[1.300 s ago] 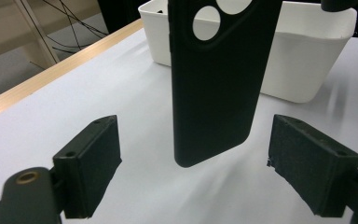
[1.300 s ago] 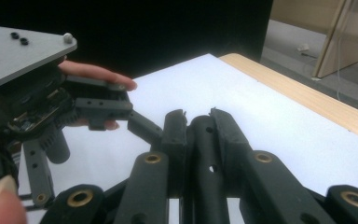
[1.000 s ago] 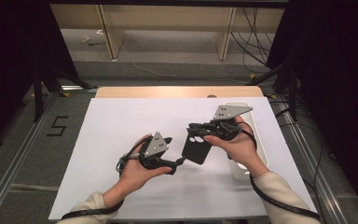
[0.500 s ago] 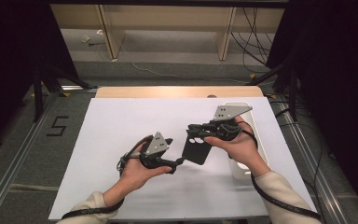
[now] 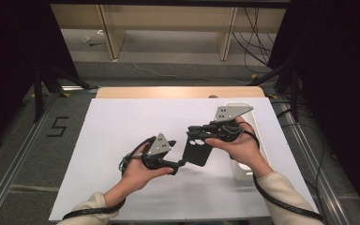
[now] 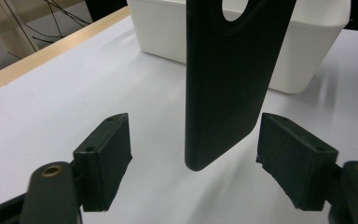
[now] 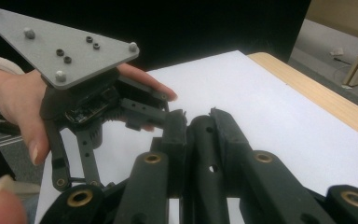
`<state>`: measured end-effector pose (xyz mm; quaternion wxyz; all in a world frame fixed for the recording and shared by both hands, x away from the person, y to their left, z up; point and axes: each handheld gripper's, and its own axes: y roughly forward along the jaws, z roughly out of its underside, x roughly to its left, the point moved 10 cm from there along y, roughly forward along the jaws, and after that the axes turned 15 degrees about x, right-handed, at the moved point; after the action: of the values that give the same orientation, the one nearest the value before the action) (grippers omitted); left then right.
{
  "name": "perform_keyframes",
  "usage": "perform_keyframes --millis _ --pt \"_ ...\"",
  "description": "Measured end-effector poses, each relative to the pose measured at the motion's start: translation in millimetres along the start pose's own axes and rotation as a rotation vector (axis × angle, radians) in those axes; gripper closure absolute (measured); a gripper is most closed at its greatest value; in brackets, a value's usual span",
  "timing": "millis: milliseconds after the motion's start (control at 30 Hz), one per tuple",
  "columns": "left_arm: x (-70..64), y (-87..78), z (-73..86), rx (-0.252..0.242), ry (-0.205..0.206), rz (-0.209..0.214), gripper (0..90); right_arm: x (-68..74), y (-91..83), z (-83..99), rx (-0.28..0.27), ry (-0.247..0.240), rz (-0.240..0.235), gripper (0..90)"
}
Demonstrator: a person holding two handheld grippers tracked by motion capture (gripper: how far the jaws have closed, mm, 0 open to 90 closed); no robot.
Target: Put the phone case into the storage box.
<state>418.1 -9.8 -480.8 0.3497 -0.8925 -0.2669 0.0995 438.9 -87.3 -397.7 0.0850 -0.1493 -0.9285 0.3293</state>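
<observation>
A white-topped table (image 5: 122,122) with a pale wooden far edge stands on a grey floor (image 5: 18,154) marked "5" at centre left, with light wooden furniture legs (image 5: 108,28) and loose cables (image 5: 253,28) along the top, and black drapes (image 5: 337,70) at both sides.

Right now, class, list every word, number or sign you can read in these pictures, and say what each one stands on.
"5": dark figure marked on the grey floor left of the table, seen in the high view.
No readable print on the black phone case, the white bin, the white table sheet, the left gripper or the right gripper; its grey plate bears screw holes, no lettering.
</observation>
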Motion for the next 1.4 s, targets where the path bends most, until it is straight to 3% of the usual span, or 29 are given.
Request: perform_keyframes --millis 500,833,1400 --pt "-6.0 6.1 -2.8 -0.002 0.022 0.027 34.9 5.9 3.0 -0.5 0.011 -0.017 -0.023 77.7" --pt "-11.0 9.2 -1.7 0.004 0.052 0.059 43.1 14.4 6.5 -1.2 0.02 -0.033 -0.064 77.7" --pt "-16.7 7.4 2.9 0.038 0.11 0.103 69.6 21.6 8.6 -0.5 0.023 -0.061 -0.111 77.6"
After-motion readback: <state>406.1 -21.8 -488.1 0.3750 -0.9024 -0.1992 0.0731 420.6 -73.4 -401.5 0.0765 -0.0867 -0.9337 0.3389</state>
